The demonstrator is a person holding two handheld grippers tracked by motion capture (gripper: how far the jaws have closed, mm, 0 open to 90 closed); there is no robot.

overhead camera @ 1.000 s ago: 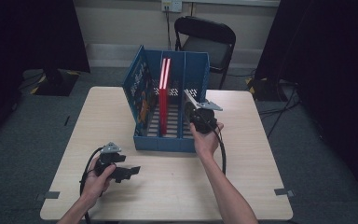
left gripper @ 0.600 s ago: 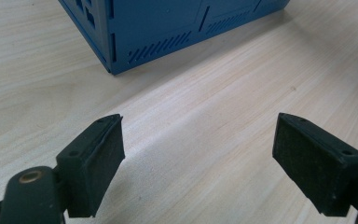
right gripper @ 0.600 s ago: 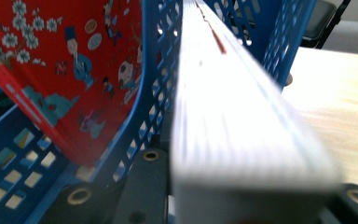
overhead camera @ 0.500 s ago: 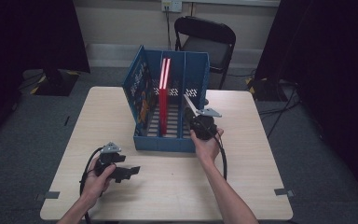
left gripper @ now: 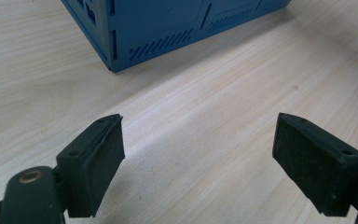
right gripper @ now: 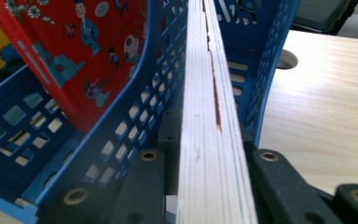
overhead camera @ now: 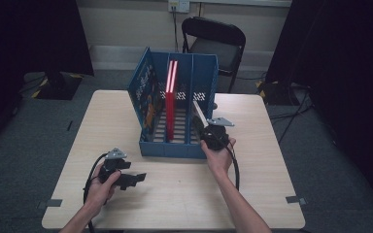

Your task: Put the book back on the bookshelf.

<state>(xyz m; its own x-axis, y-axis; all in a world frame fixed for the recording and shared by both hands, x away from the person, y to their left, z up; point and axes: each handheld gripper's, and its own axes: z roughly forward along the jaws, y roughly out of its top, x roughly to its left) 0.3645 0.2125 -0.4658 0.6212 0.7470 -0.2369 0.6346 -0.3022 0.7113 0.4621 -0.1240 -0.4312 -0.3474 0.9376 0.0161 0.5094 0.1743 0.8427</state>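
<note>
We are clamping the right gripper (overhead camera: pixel 205 127) on a thin white-edged book (right gripper: pixel 209 116), tilting inside the blue perforated plastic file rack (overhead camera: pixel 148 94), rightmost compartment, at 12 o'clock. We are resting the left gripper (overhead camera: pixel 138 178), jaws wide and empty, on the pale wooden table (overhead camera: pixel 267 145) at 7 o'clock.

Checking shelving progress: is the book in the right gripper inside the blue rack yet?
Partly in: the book, clamped by the right gripper, leans into the blue rack's rightmost slot.
</note>
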